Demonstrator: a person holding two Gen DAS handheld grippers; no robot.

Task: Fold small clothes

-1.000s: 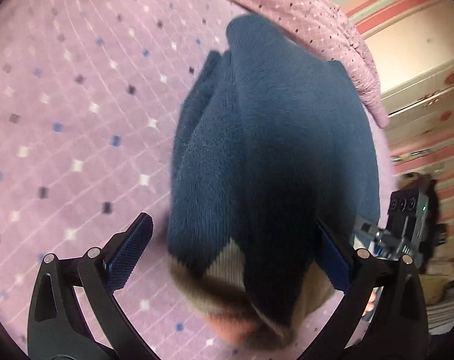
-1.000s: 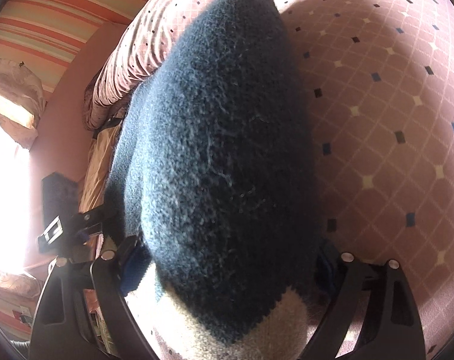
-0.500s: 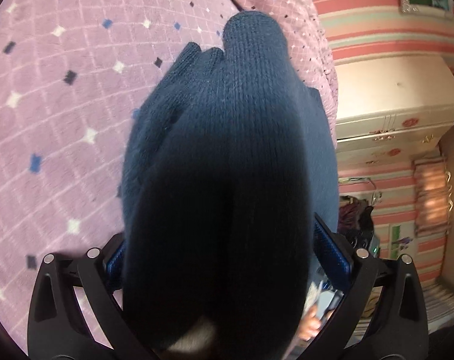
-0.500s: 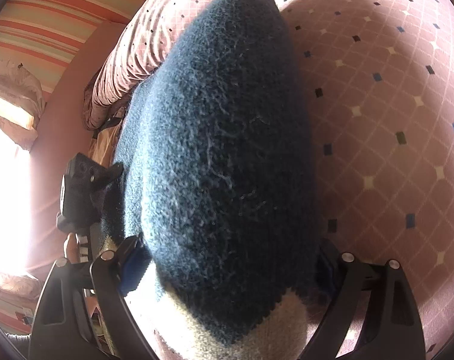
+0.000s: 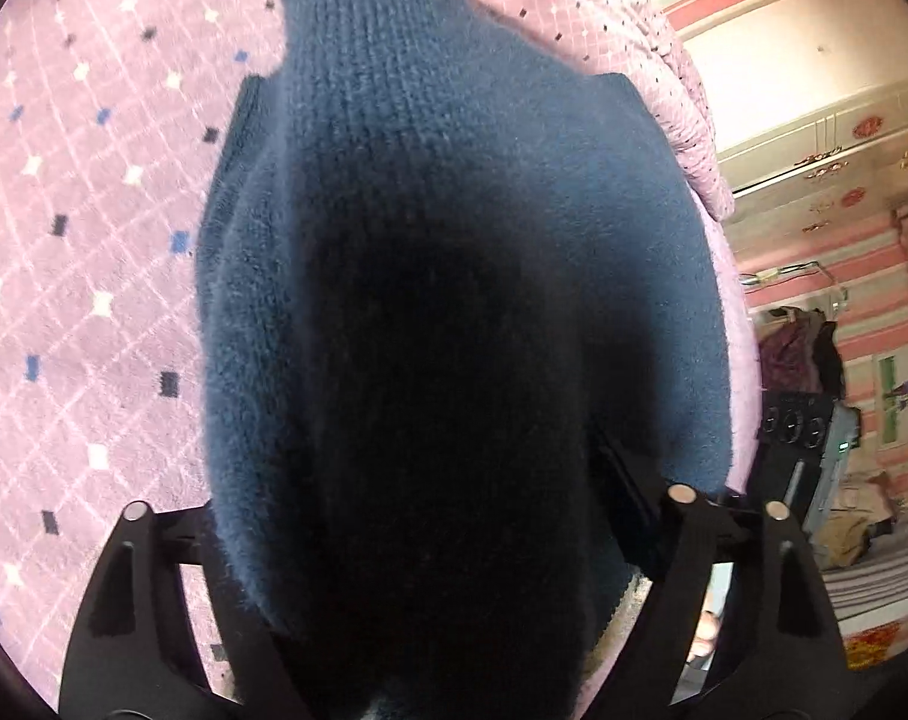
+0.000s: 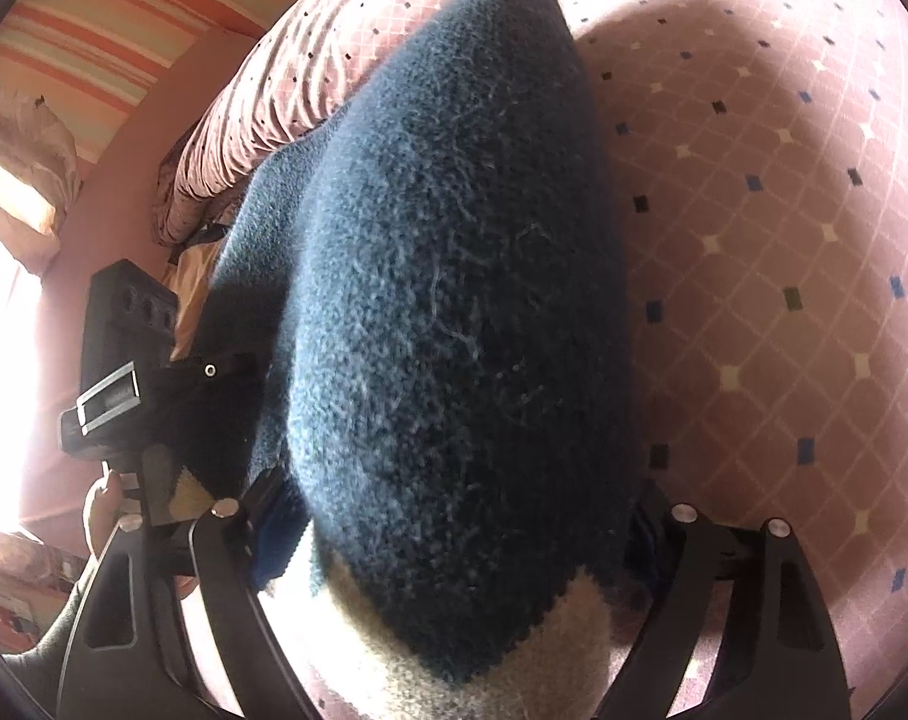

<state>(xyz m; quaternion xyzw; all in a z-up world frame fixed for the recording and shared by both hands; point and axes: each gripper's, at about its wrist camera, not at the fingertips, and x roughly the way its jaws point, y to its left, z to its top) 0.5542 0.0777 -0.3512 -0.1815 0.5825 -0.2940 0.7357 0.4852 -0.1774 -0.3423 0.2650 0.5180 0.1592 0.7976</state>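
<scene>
Left tongs [image 5: 430, 540]: just been closing, pinching navy sweater [image 5: 454, 276]
Right tongs [image 6: 454, 540]: closing too, pinching same sweater
Surface: pink patterned bed [image 5: 82, 300]
Progress: mid-fold, lifted, not laid flat

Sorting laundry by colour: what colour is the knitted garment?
Dark blue knitted garment with a cream patch at its near end; clearest in the right wrist view.

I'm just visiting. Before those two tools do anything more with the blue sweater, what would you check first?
1. The blue sweater sits between the left tool's jaws, which have just been closing: ok.
2. It also sits between the right tool's jaws, also just closing: ok.
3. Grip truly pinching the fabric: cannot tell, the knit hides the contact.
4. Sweater folded flat: not ok, bunched up.
5. Bare bedspread beside it for laying down: ok.
</scene>
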